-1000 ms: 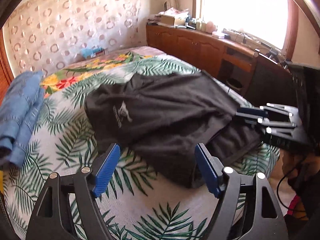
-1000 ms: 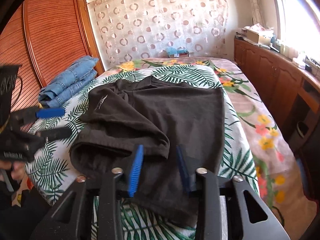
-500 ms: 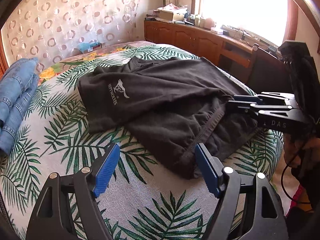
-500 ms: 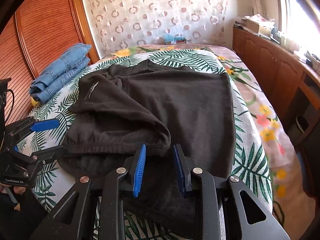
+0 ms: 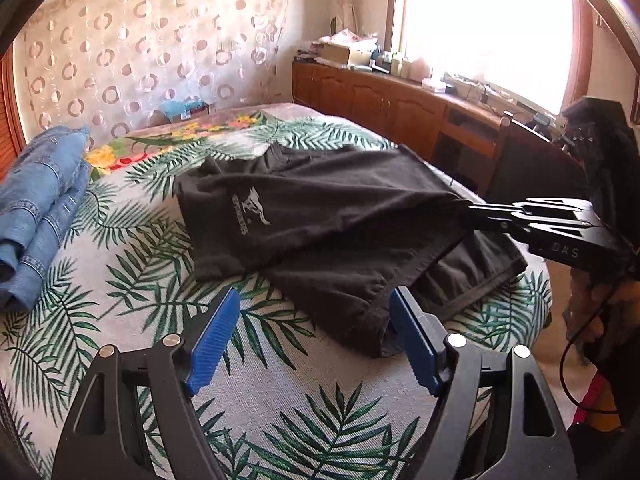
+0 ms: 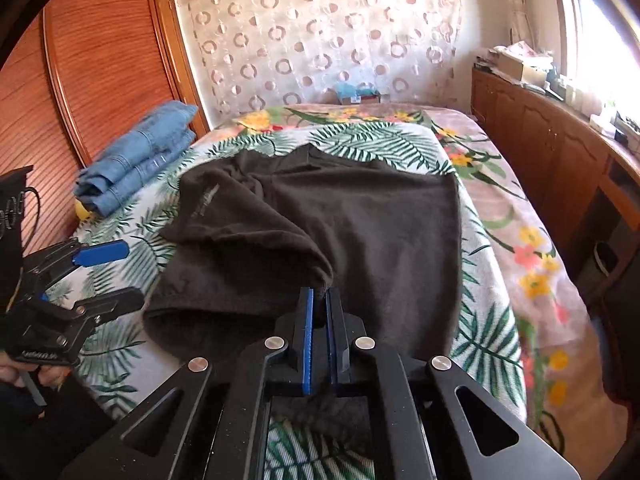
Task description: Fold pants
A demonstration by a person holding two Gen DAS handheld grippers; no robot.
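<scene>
A bed [image 6: 500,240], covered by a spread printed with palm leaves and flowers, fills the room between a wooden wardrobe [image 6: 100,60] on one side and a low cabinet [image 5: 380,96] under a bright window [image 5: 480,20] on the other. A curtain with ring patterns [image 6: 320,40] hangs behind the head of the bed. The black pants [image 5: 320,216] are spread across the middle of the bed and reach to its near edge, with one layer already turned over. Folded blue jeans [image 6: 136,164] are stacked near the wardrobe-side edge.

The right gripper [image 6: 317,308] has just been closing; its jaws are pinched on a bunched edge of the pants at the near edge of the bed, where the cloth is raised slightly. The left gripper [image 5: 312,344] is held wide apart and empty above the spread, with the nearest corner of the pants just beside its right finger.

Risk, as judged: only a thin bunch of soft fabric is clamped, so it may slip out if pulled quickly. With one side alone lifted, the fold may be dragged askew or the layers wrinkled.
</scene>
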